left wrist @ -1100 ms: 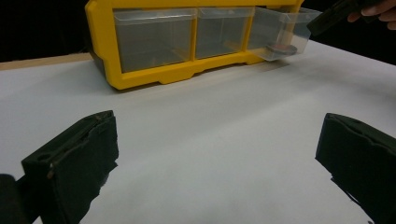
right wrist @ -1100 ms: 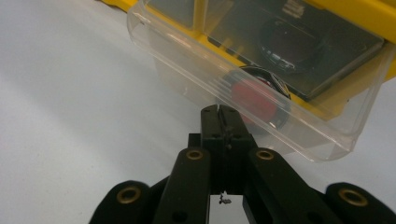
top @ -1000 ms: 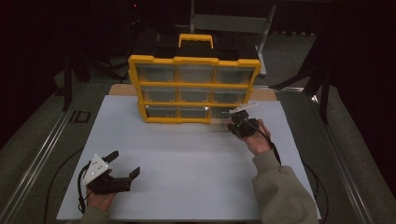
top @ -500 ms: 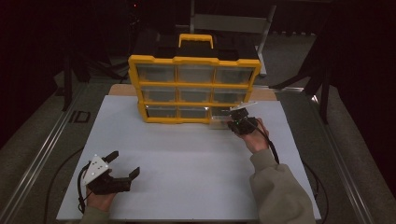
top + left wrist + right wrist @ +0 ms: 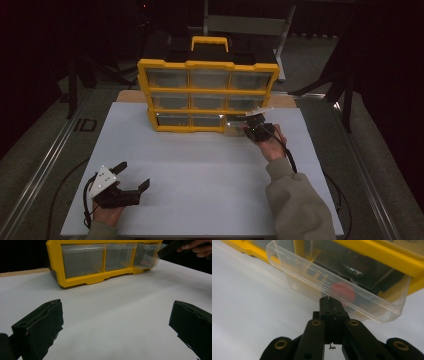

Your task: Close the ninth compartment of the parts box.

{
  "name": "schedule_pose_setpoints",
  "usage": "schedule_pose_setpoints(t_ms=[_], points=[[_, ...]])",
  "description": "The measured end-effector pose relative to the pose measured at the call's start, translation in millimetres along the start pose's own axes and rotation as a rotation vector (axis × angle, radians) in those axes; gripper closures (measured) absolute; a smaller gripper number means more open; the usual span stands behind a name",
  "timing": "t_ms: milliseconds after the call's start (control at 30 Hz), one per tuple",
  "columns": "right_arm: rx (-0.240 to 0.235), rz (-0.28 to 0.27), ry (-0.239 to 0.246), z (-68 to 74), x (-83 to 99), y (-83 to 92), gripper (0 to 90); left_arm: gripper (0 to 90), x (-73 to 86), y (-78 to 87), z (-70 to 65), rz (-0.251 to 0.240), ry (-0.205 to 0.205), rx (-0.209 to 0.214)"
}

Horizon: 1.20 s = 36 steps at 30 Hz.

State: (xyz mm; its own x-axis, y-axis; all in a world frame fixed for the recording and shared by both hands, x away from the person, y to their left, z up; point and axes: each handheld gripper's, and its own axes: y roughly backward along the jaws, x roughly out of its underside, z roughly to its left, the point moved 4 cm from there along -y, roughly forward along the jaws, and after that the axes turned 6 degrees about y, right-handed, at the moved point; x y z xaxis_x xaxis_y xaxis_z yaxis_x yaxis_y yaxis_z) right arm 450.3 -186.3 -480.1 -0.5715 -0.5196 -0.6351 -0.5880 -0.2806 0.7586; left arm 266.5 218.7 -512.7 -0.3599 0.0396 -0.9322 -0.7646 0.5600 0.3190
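So right gripper (image 5: 331,302) is pinching the front lip of the clear drawer (image 5: 337,287) at the organizer's (image 5: 207,95) 5 o'clock corner, left gripper (image 5: 131,176) spread wide over the table (image 5: 200,170)

The cabinet (image 5: 207,95) stands at the far middle of the worktop (image 5: 200,165). Its bottom right drawer (image 5: 332,282) juts out toward the near side, with a ball (image 5: 342,291) lying in it. The right gripper (image 5: 256,126) sits at the drawer's front lip. The left gripper (image 5: 131,176) rests near the worktop's near left corner, well apart from the cabinet.
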Motion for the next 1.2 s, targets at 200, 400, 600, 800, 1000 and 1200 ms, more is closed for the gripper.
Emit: schedule_pose_setpoints(t_ms=[200, 400, 600, 800, 1000, 1200], points=[[0.006, -0.003, 0.001, -2.3, -2.7, -1.6, 90.0, 0.0, 0.1, -0.3, 0.2, 0.002, 0.0, -0.001], [0.014, -0.004, 0.005, -4.1, -5.1, -4.1, 90.0, 0.0, 0.2, -0.6, -0.1, 0.002, 0.001, 0.0], [0.018, -0.008, 0.006, -5.9, -6.7, -6.1, 90.0, 0.0, 0.3, -0.8, 0.1, 0.003, 0.001, 0.0], [0.029, -0.011, 0.001, -7.3, -9.2, -8.7, 90.0, 0.0, 0.2, -0.7, 0.3, 0.002, -0.001, 0.0], [0.034, -0.022, -0.002, -9.7, -11.8, -12.1, 90.0, 0.0, 0.2, -0.5, 0.4, 0.003, -0.001, -0.001], [0.042, -0.029, -0.011, -12.0, -14.1, -15.9, 90.0, 0.0, 0.2, -0.7, 0.3, 0.003, 0.001, -0.002]])
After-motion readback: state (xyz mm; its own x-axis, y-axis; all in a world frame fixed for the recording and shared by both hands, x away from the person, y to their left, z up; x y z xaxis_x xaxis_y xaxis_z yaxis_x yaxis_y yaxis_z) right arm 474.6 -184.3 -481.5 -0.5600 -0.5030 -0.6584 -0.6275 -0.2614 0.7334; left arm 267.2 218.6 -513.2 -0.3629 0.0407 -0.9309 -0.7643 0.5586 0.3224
